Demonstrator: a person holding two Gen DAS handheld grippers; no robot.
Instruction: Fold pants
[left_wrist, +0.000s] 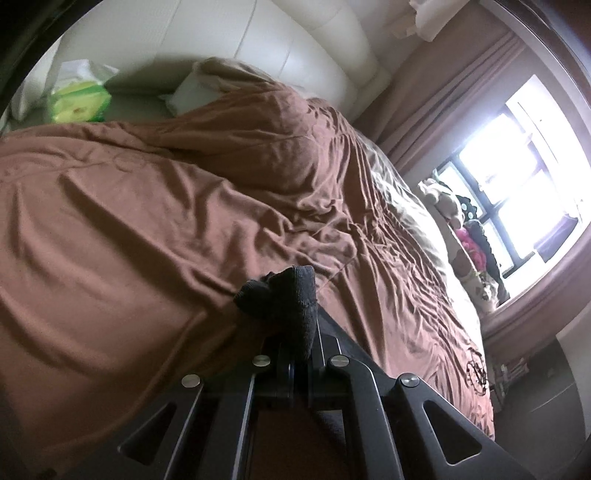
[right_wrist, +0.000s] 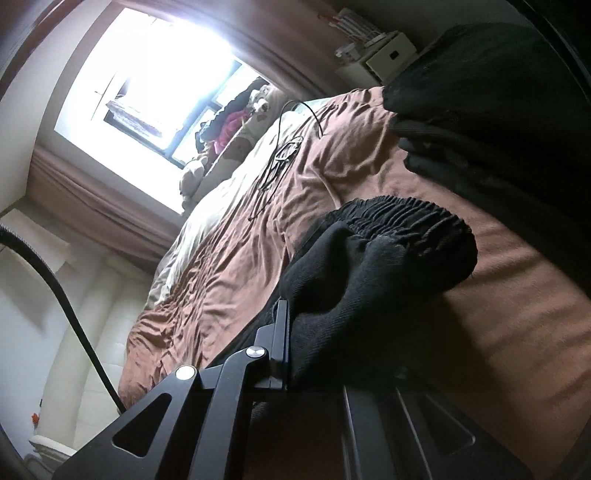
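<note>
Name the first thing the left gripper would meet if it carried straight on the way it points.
Probably the brown duvet on the bed, just beyond the black fabric the left gripper holds; depth is unclear.

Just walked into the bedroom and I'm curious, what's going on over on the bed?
A person is folding black pants over a bed with a brown duvet, using a handheld gripper in each hand. The left gripper is shut on a bunched piece of the dark fabric. The right gripper is shut on fabric beside the gathered elastic waistband. Other dark clothes are piled further along the bed.
</note>
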